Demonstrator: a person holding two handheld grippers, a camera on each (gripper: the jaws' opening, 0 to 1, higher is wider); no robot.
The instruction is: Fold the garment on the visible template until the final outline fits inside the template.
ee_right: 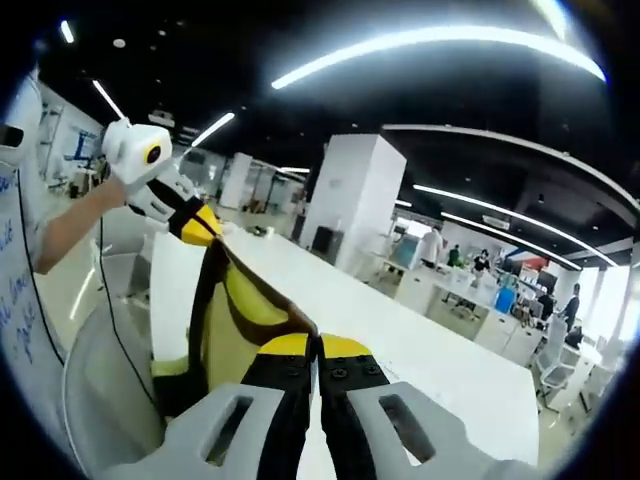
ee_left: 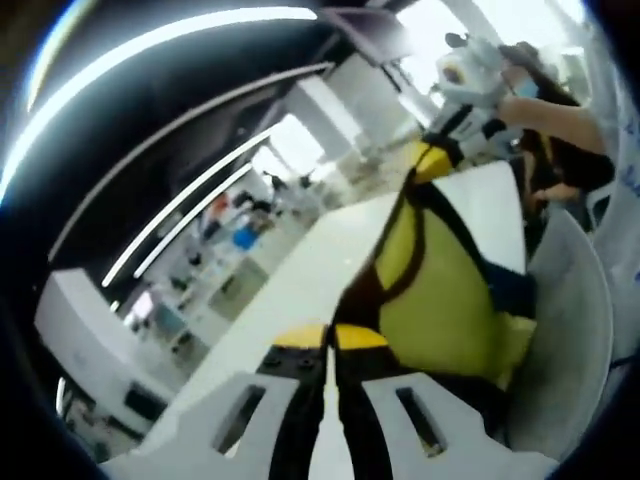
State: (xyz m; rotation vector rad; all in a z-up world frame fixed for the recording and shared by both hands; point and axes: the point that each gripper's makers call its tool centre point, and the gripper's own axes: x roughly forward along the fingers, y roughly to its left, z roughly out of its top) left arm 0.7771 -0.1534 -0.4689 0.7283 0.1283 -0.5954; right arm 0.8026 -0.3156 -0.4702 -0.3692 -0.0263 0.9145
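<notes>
Blue handwriting runs down a whiteboard point(ee_right: 18, 300) at the left edge of the right gripper view, too blurred and curved to read; no other label, brand, number or sign is legible anywhere

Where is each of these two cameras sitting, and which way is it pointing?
Left gripper view: rides on the left gripper, looking along its shut jaws at the yellow garment over the white table; the right gripper and a person's arm show beyond.
Right gripper view: rides on the right gripper, jaws shut on the garment; the left gripper and forearm show opposite.
Shared: the garment, stretched between both grippers, and the table.
</notes>
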